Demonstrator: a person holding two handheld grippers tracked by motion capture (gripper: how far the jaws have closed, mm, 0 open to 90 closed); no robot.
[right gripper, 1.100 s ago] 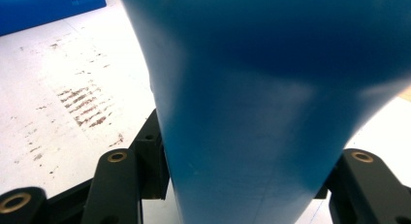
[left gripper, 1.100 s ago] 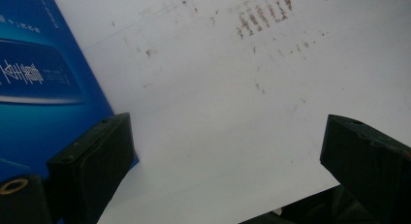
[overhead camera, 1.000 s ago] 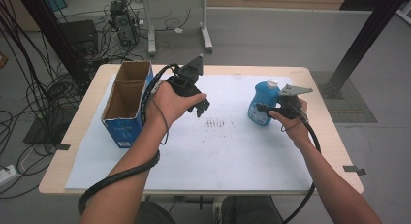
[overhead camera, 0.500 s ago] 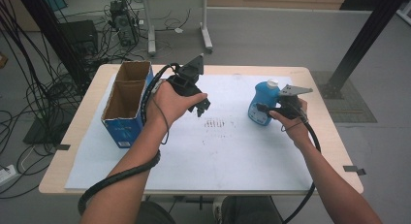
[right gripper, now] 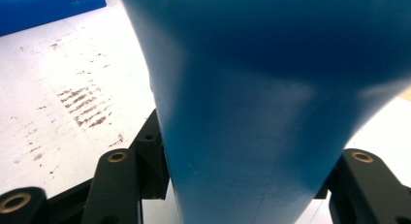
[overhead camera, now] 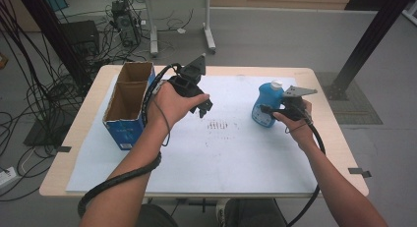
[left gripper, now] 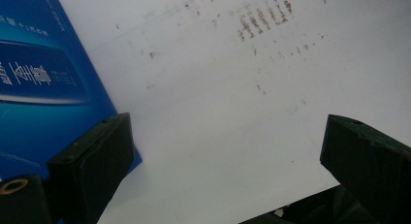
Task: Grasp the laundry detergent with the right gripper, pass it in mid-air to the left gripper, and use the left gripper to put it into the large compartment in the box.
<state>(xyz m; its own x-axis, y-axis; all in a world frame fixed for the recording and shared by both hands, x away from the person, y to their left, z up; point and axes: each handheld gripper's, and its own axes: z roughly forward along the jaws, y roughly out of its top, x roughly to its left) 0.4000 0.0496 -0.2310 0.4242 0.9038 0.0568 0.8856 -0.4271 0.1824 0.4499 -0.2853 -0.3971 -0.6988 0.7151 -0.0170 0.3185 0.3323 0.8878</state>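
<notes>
The table (overhead camera: 324,153) in front of me was a light wooden one, nearly all of its top covered by a white sheet (overhead camera: 231,153) with a patch of brown smudges (overhead camera: 220,125) near its middle. At the left edge of the sheet stood an open cardboard box (overhead camera: 129,105), blue on the outside and split into two compartments.

My left gripper (overhead camera: 202,106) hung over the sheet just right of that box, with my hand wrapped round its body. In the left gripper view its jaws stood wide apart with nothing but white sheet between them, and the box's blue wall (left gripper: 43,93) showed beside the left jaw.

Toward the right side of the sheet stood the blue bottle (overhead camera: 268,103), upright, with a white cap. My right gripper (overhead camera: 265,109) was at it from the right. In the right gripper view the bottle's blue body (right gripper: 271,112) sat between the jaws, pressed on both sides, so I had it clamped.
</notes>
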